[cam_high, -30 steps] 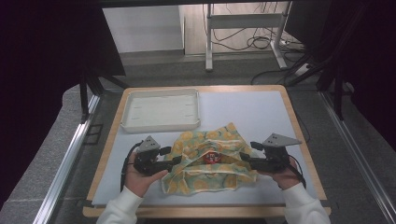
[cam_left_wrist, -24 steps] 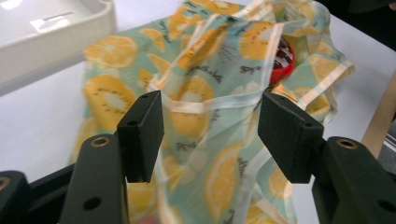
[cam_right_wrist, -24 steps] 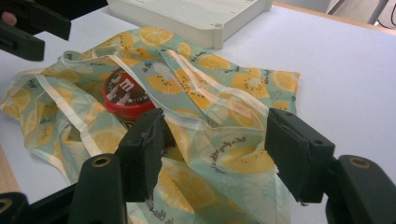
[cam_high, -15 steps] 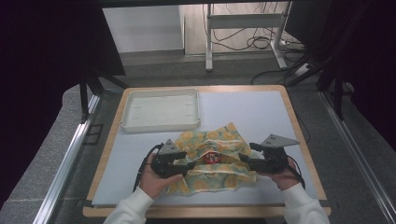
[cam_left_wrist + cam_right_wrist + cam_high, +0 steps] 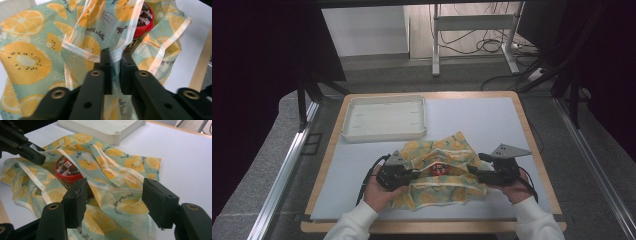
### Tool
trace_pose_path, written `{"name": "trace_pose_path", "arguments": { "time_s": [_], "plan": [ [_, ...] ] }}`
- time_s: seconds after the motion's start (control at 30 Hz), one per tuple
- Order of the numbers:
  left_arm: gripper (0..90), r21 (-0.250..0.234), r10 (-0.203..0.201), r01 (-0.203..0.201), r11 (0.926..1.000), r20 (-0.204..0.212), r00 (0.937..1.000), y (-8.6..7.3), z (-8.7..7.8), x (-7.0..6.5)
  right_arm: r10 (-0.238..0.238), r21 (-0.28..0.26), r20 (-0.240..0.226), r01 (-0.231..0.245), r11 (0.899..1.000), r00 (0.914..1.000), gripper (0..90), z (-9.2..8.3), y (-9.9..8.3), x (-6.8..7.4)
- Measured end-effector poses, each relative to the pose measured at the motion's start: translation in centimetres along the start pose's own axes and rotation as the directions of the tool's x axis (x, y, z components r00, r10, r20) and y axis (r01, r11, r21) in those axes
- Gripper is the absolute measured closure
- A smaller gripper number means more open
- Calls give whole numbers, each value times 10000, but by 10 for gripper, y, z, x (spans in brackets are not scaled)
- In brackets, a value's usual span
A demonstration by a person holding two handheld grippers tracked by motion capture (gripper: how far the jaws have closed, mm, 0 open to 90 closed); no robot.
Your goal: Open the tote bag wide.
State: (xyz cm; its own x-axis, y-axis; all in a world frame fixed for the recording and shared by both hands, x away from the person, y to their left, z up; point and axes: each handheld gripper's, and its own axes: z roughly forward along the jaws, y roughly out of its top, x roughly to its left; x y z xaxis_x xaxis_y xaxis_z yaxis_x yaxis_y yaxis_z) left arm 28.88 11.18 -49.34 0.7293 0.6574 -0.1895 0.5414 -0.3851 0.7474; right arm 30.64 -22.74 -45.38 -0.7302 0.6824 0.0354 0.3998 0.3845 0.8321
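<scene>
A person at a bench [image 5: 492, 120] holds a gripper in each hand, both low over a crumpled fabric bag [image 5: 447, 170] printed with orange and kiwi slices on pale green. The left gripper [image 5: 416, 174] has just been closing its jaws, and in the left gripper view they pinch a white-trimmed edge of the bag [image 5: 75, 50] between the pads, with only a thin fold of cloth in the narrow gap. Just beyond that gripper's tips, partly wrapped by the cloth, sits a red-lidded tub [image 5: 143, 17]. In the high view the tub [image 5: 439, 168] lies between the two grippers, inside the bag's mouth. The right gripper [image 5: 472, 173] faces the left one from the other side of the bag. In the right gripper view its jaws stand wide apart over the cloth [image 5: 120, 202], with the tub [image 5: 66, 170] just ahead of one jaw, and the pads do not press on anything. Farther off, beyond both grippers, a shallow white tray [image 5: 384, 120] rests on the bench, apart from the bag.
</scene>
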Motion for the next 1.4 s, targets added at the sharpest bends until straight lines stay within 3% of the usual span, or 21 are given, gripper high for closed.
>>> {"name": "trace_pose_path", "arguments": {
  "time_s": [0.4,0.97,1.2,1.4],
  "plan": [
    [900,-88,-268,269,9996,99,9996,0,-3,2,-136,470,1,136,9988,9999,346,9,0,5],
    [900,-190,-408,412,9990,203,9990,1,-4,5,-1025,1125,-381,1062,9880,9940,373,34,8,22],
    [900,-319,-515,526,9981,335,9981,2,-7,6,-1198,1234,-191,1213,9849,9926,388,41,9,22],
    [900,-256,-534,543,9982,359,9979,1,-5,7,-1592,1654,36,1564,9738,9872,401,49,5,24]
  ]
}}
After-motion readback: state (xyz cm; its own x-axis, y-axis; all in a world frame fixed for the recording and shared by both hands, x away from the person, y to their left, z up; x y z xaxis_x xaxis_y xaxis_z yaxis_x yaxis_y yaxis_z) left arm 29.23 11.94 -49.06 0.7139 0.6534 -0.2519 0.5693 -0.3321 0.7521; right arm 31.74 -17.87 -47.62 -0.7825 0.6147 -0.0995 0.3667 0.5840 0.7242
